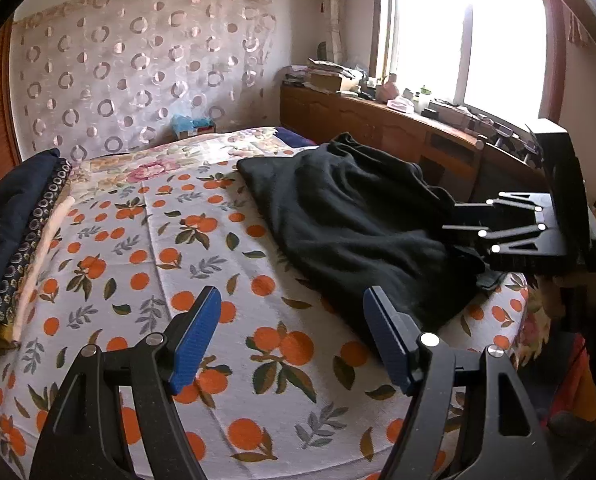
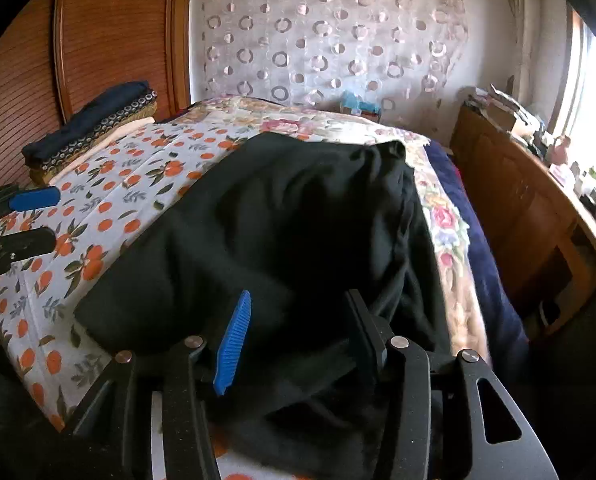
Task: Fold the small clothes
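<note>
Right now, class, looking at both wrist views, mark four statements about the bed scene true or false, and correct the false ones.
1. The black garment lies on the orange-print sheet. True.
2. The left gripper is clamped on the garment. False: it is open over bare sheet.
3. A stack of folded clothes sits at the sheet's edge. True.
4. The right gripper is over the stack. False: it is open, over the black garment.

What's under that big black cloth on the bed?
Under the black cloth lies the sheet with oranges, showing all around it. Whatever the cloth covers, including any other clothes beneath its folds, cannot be seen.
</note>
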`<action>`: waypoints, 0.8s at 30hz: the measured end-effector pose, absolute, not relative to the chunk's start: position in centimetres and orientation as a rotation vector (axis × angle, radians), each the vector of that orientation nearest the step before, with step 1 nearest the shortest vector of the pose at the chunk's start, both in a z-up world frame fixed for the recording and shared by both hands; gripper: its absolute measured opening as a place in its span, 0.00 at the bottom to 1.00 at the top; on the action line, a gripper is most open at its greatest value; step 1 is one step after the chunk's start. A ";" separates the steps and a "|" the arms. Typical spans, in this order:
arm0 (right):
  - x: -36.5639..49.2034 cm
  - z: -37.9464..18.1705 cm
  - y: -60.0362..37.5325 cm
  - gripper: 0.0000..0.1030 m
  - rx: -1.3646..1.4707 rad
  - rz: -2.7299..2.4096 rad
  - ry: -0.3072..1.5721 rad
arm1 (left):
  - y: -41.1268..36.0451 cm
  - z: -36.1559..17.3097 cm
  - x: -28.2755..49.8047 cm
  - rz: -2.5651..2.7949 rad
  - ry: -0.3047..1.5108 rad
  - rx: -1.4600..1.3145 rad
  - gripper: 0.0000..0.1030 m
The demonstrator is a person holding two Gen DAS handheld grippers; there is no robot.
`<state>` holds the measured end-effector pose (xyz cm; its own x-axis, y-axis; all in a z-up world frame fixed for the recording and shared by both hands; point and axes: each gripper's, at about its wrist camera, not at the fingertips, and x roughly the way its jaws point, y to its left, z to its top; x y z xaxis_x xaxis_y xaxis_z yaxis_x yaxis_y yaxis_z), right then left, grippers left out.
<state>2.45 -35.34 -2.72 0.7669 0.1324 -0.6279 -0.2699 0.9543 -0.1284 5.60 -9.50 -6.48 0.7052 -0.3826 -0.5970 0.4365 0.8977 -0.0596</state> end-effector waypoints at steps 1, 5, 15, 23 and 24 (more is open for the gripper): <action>2.3 -2.9 -35.4 0.48 -0.215 0.217 0.665 | -9.6 -6.5 5.6 -0.458 0.644 0.089 0.72; 1.7 -3.4 -36.1 0.49 -0.224 0.175 0.697 | -10.0 -6.7 5.4 -0.464 0.652 0.100 0.72; 0.3 -4.0 -38.1 0.19 -0.131 0.204 0.713 | -10.8 -6.9 5.2 -0.478 0.664 0.110 0.72; -3.6 -2.7 -41.2 0.07 -0.117 0.151 0.674 | -11.2 -7.1 5.1 -0.480 0.672 0.117 0.72; -3.9 -2.5 -41.6 0.07 -0.109 0.144 0.676 | -11.3 -7.1 5.1 -0.481 0.673 0.118 0.72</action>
<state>-3.89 -41.63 -2.54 0.7708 0.0973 -0.6296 -0.1681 0.9843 -0.0538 5.08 -11.25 -7.06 0.6776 -0.3896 -0.6237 0.4642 0.8844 -0.0481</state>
